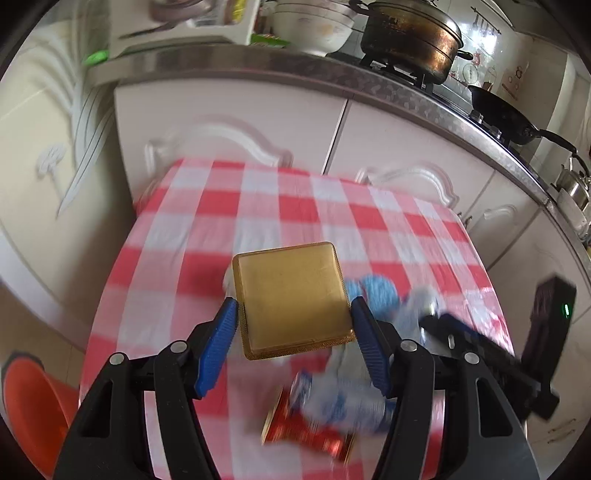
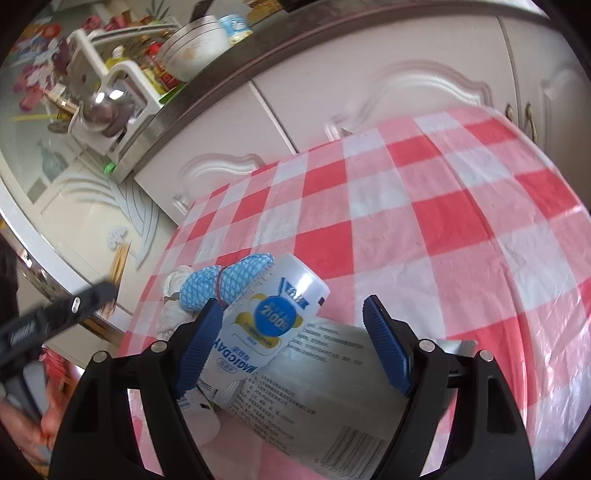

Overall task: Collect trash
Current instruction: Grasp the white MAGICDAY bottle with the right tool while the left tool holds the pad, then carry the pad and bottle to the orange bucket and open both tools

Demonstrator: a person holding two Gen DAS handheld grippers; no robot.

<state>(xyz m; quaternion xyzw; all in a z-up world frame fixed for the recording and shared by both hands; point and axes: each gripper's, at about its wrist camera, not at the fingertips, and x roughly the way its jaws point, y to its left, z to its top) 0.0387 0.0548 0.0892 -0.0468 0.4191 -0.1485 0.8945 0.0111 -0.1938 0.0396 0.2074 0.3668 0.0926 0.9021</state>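
My left gripper (image 1: 293, 317) is shut on a flat gold square tray (image 1: 291, 297) and holds it above the red-checked table (image 1: 258, 206). Below it lie a blurred red and gold wrapper (image 1: 306, 432) and a white and blue bottle (image 1: 343, 402). My right gripper (image 2: 291, 332) is open, low over the table. A white bottle with a blue and yellow label (image 2: 266, 325) lies between its fingers, against the left pad (image 2: 197, 350), on a silver printed pouch (image 2: 325, 391). A blue mesh scrubber (image 2: 225, 282) and crumpled white tissue (image 2: 173, 295) lie just beyond.
White kitchen cabinets (image 1: 229, 122) and a counter with a pot (image 1: 410, 37), bowls (image 1: 314, 29) and a wok (image 1: 506, 114) stand behind the table. An orange bin (image 1: 33, 406) sits on the floor at the left. The other gripper's black body (image 2: 44, 321) shows at the left.
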